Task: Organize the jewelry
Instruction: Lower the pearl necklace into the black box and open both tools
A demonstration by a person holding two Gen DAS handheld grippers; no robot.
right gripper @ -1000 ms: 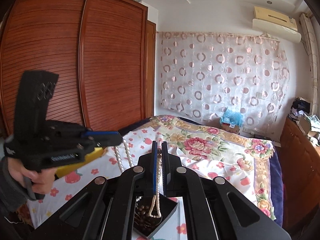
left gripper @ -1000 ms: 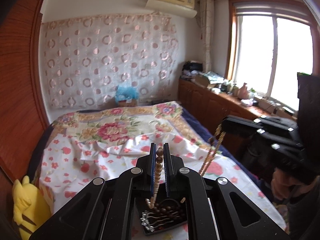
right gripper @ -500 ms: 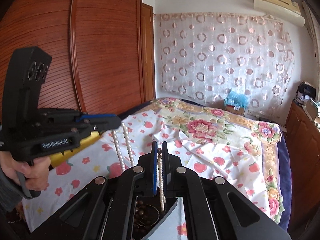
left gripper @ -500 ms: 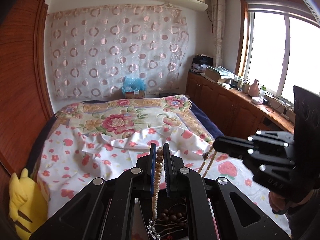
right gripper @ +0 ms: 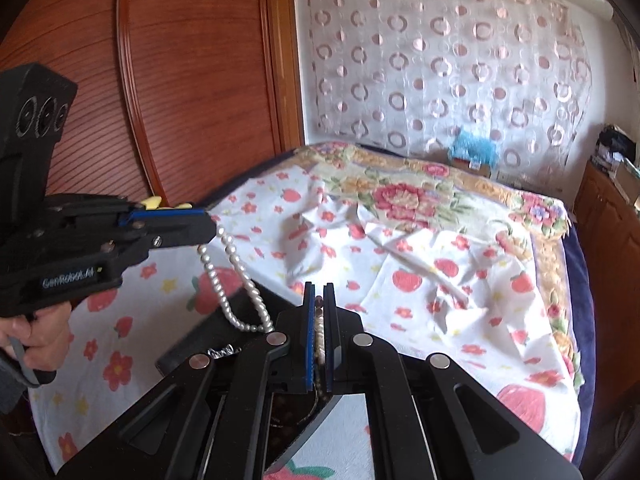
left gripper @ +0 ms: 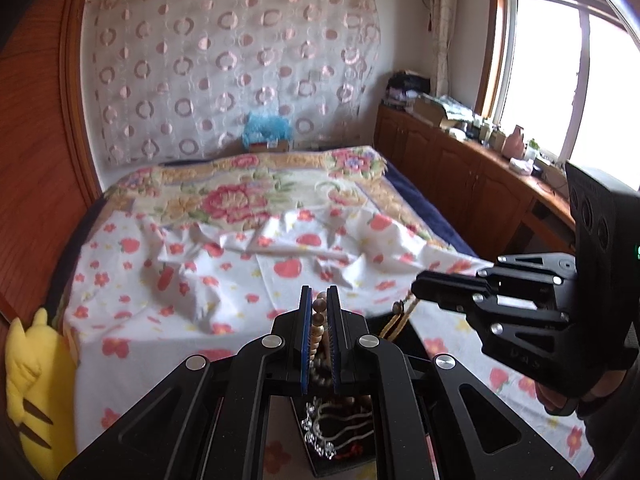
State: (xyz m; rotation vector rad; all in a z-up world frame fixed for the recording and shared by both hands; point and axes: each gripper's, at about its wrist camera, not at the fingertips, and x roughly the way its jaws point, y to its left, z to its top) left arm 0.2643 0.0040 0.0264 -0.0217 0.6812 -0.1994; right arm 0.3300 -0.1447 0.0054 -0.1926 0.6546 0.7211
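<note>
My left gripper [left gripper: 319, 296] is shut on a pearl necklace [left gripper: 317, 326]; in the right wrist view the left gripper [right gripper: 210, 226] is at the left and the white pearl necklace [right gripper: 230, 280] hangs from it in a loop. My right gripper [right gripper: 319, 294] is shut on a beaded strand [right gripper: 319, 332]; in the left wrist view the right gripper [left gripper: 418, 286] is at the right with the strand [left gripper: 400, 316] hanging down. Both strands reach into a black jewelry tray [left gripper: 340, 464] holding dark beads and a silver chain [left gripper: 320, 436].
The tray [right gripper: 188, 348] sits on a bed with a strawberry-print sheet [left gripper: 224, 280]. A yellow plush toy [left gripper: 32, 384] lies at the bed's left edge. A wooden wardrobe [right gripper: 180, 100] stands left, and a low cabinet [left gripper: 460, 176] under the window stands right.
Both grippers have come down toward the tray with their strands still held. The strands now hang shorter and slacker, with more of them resting in the tray.
</note>
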